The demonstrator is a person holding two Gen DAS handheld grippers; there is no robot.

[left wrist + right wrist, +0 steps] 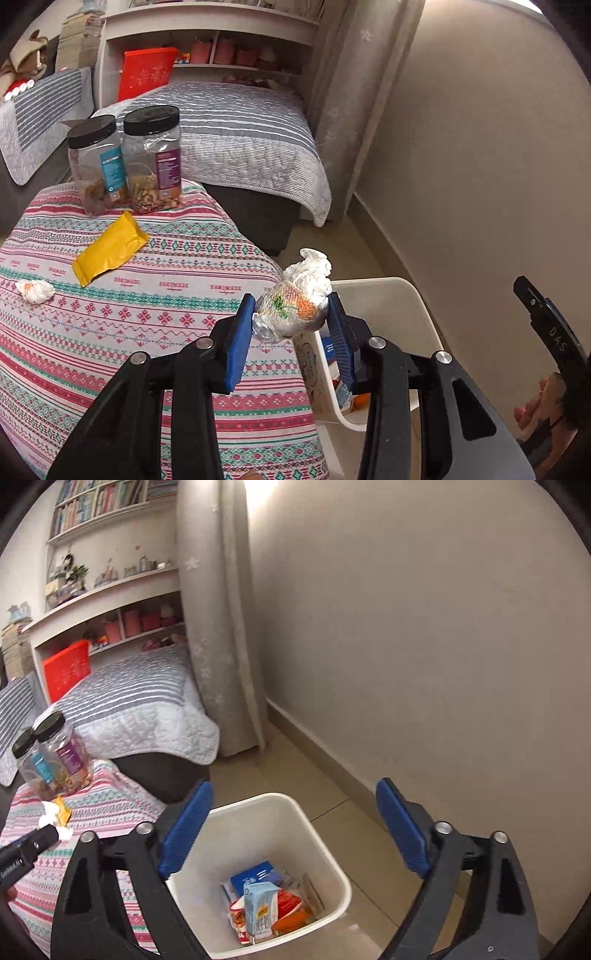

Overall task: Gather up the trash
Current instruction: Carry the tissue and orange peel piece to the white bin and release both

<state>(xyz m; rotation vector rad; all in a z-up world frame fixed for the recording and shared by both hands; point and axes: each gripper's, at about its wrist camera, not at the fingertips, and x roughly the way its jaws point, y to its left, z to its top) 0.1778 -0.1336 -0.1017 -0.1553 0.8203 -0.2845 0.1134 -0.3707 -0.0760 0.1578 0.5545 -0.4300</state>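
My left gripper [291, 314] is shut on a crumpled white paper wad [310, 280] with orange and green print, held over the edge of the patterned tablecloth [147, 332] beside the white bin [388, 295]. My right gripper [294, 786] hangs open above the white bin [280, 801] with nothing between its blue pads [184, 834]. Inside the bin lie a small drink carton [260, 908], a blue box [255, 877] and red wrappers. On the cloth lie a yellow wrapper [110, 247] and a small crumpled tissue [35, 290].
Two black-lidded clear jars [98, 162] [153, 158] stand at the table's far side. A bed with a grey striped quilt [240, 129] lies behind, then shelves and a curtain. A beige wall [424, 646] runs close on the bin's right over tiled floor.
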